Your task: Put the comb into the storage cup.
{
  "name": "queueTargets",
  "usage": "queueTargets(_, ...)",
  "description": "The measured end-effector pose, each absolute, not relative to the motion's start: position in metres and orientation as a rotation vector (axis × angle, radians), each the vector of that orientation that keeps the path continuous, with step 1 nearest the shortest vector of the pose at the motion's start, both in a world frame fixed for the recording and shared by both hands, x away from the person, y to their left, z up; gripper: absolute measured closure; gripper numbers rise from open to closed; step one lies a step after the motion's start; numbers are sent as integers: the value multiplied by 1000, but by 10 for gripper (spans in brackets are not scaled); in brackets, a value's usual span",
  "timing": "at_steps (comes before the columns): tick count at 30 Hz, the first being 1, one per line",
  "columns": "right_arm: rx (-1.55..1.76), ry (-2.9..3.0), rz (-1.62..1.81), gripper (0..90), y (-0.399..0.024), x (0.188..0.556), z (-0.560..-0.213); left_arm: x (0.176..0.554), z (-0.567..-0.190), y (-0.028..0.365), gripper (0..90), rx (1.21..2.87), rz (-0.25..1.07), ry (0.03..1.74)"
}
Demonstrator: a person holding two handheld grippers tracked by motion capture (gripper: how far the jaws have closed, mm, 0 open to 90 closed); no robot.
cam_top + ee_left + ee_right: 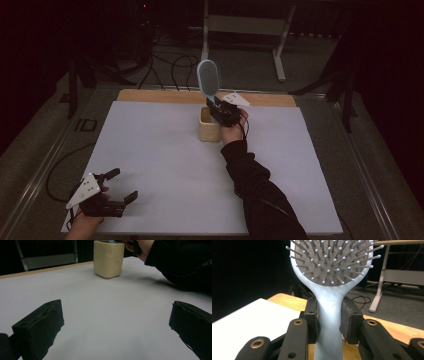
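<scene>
A pale blue hairbrush [209,80] stands upright over a cream square cup [207,125] at the back middle of the white table [165,165]. My right gripper [220,107] is shut on the brush's handle just above the cup; its pads [313,315] clamp the brush neck [329,315] from both sides, bristles facing the camera. My left gripper [122,187] rests near the table's front left corner, open, nothing between its fingers [42,325]. The left gripper view has the cup [109,258] far ahead, with the other hand [140,247] beside it.
A wooden strip [150,96] runs along the table's far edge. Behind it lie cables [175,65] on the floor and a white table frame [280,45]. The sleeved right forearm [260,190] lies across the table's right half.
</scene>
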State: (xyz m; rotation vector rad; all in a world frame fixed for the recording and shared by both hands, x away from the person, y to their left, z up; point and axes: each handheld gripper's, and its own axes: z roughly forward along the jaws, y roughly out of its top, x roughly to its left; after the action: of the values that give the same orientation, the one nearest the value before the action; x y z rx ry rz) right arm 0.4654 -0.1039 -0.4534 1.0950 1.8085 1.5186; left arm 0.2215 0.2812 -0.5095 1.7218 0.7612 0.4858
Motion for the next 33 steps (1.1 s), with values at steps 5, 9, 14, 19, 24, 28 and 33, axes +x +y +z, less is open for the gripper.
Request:
queueTargets(5,1070,1828,1519,694,-108,466,-457,222,-510,281,0,1720,483,764)
queueTargets(9,1062,1840,1526,691,-109,466,-457,222,-510,281,0,1723,484,763)
queueTargets(14,1052,1839,1582,383,-110,465,-456,222,-510,281,0,1721,484,765)
queueTargets(19,992,1879,1587,153,-111,462,-452,222,-510,281,0,1723,484,763)
queueTargets(24,950,1927,1577,96,-112,462,-452,222,-510,281,0,1725,486,764)
queueTargets(28,930,1957,1590,93,-112,462,-451,222,-510,281,0,1723,485,765)
queueTargets(33,909,1985,1589,92,-111,460,-452,222,-510,281,0,1725,487,765)
